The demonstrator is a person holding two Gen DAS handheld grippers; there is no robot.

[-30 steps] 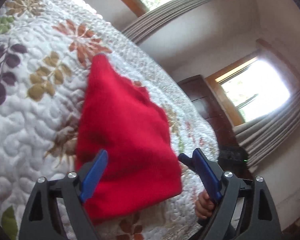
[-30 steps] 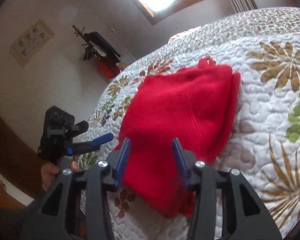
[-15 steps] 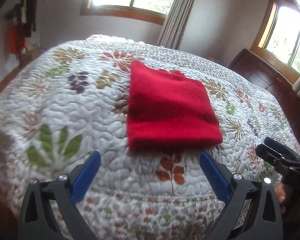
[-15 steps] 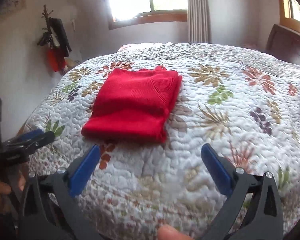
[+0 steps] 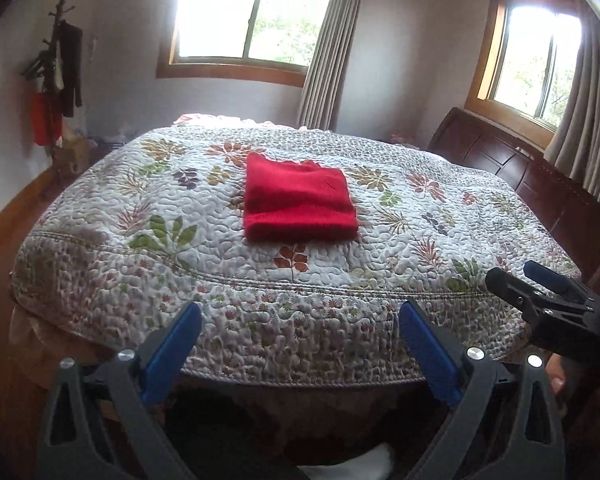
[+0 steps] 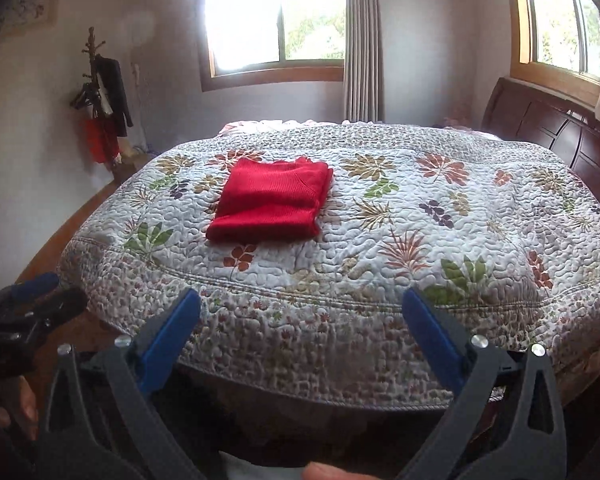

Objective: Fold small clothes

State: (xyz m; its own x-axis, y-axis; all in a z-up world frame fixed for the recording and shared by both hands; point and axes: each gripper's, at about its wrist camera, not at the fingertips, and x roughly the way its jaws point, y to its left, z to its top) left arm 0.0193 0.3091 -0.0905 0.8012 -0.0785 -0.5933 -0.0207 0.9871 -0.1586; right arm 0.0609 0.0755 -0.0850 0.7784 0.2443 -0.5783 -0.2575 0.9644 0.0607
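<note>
- Jaws of the left gripper (image 5: 298, 330) and right gripper (image 6: 302, 318) are spread wide, grasping nothing, both off the bed's near edge
- Folded red garment (image 5: 298, 202) lies flat on the floral quilt (image 5: 420, 216), well apart from both; nothing between
- Dark wooden headboard (image 6: 560, 132) at right; coat rack (image 6: 102, 100) by the left wall; curtained windows (image 5: 252, 16) behind

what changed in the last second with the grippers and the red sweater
Both grippers, left and right, pulled back from over the folded red sweater to beyond the foot of the bed, jaws now wide open and empty. The sweater stayed folded on the floral quilt.
</note>
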